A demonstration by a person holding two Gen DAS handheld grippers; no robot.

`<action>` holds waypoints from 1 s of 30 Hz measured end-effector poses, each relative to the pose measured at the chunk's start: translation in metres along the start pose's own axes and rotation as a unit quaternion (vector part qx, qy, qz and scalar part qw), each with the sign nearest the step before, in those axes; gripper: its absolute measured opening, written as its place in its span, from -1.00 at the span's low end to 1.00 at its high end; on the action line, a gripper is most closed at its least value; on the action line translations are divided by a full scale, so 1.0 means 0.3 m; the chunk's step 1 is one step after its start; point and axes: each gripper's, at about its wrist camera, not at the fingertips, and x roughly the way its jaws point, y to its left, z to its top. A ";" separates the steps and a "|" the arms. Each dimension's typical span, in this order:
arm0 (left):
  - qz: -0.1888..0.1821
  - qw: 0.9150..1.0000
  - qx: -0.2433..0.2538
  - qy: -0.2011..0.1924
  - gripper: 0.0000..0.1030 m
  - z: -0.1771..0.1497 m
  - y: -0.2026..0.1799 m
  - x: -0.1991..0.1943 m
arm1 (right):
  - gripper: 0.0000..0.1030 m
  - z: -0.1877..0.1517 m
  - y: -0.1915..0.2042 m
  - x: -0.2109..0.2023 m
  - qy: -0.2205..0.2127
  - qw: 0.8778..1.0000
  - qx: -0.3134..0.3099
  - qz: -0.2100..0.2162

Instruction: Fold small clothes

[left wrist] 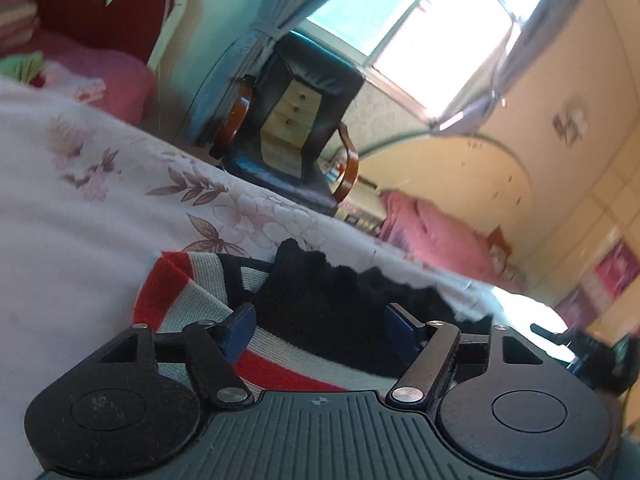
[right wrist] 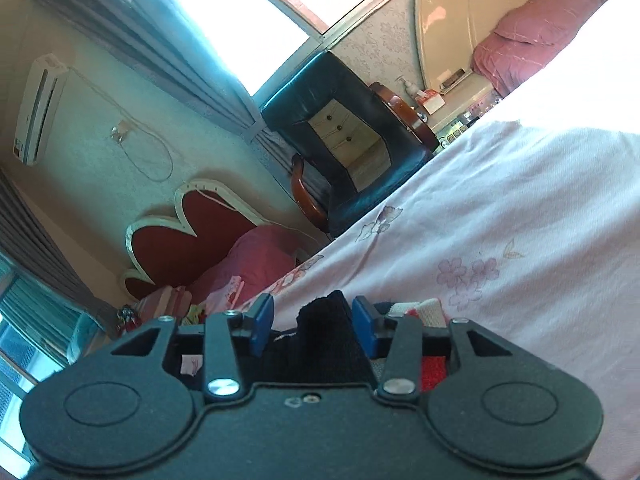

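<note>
A small dark knit garment (left wrist: 332,300) with a red, white and navy striped band (left wrist: 180,284) lies on the floral bedsheet (left wrist: 80,200). My left gripper (left wrist: 320,326) hovers low over it with its blue pads (left wrist: 240,326) wide apart; the cloth lies between them, ungripped. In the right wrist view a raised fold of the black cloth (right wrist: 324,316) stands between the pads of my right gripper (right wrist: 314,322), with a gap on the left side. A bit of the striped band (right wrist: 424,308) shows to its right. Both grippers are open.
A black leather armchair (left wrist: 296,120) stands past the bed's far edge, under a bright window (left wrist: 420,28). A red heart-shaped headboard (right wrist: 180,236) and pink pillows (right wrist: 248,264) are at the head of the bed. The sheet (right wrist: 520,220) stretches on around the garment.
</note>
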 end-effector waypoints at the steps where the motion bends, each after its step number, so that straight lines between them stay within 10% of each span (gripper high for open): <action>1: 0.016 1.000 0.025 0.008 0.24 0.008 -0.021 0.009 | -0.22 0.000 0.018 -0.002 0.011 1.000 -0.025 -0.015; 12: 0.116 0.984 0.130 0.020 -0.60 -0.038 -0.083 0.028 | -0.39 -0.107 0.160 0.060 0.084 0.966 -0.218 -0.116; 16: 0.117 0.987 0.112 -0.003 -0.93 -0.057 -0.061 0.001 | -0.84 -0.122 0.187 0.073 0.078 0.955 -0.253 -0.132; 22: 0.137 0.982 0.124 -0.037 -0.94 -0.081 -0.081 -0.036 | -0.84 -0.122 0.206 0.058 0.064 0.952 -0.267 -0.132; 26: 0.099 0.987 0.121 -0.021 -0.15 -0.054 -0.076 -0.023 | -0.56 -0.114 0.198 0.056 0.068 0.955 -0.258 -0.125; 30: 0.117 0.984 0.135 -0.022 -0.04 -0.015 -0.092 0.005 | -0.55 -0.104 0.186 0.065 0.071 0.959 -0.243 -0.123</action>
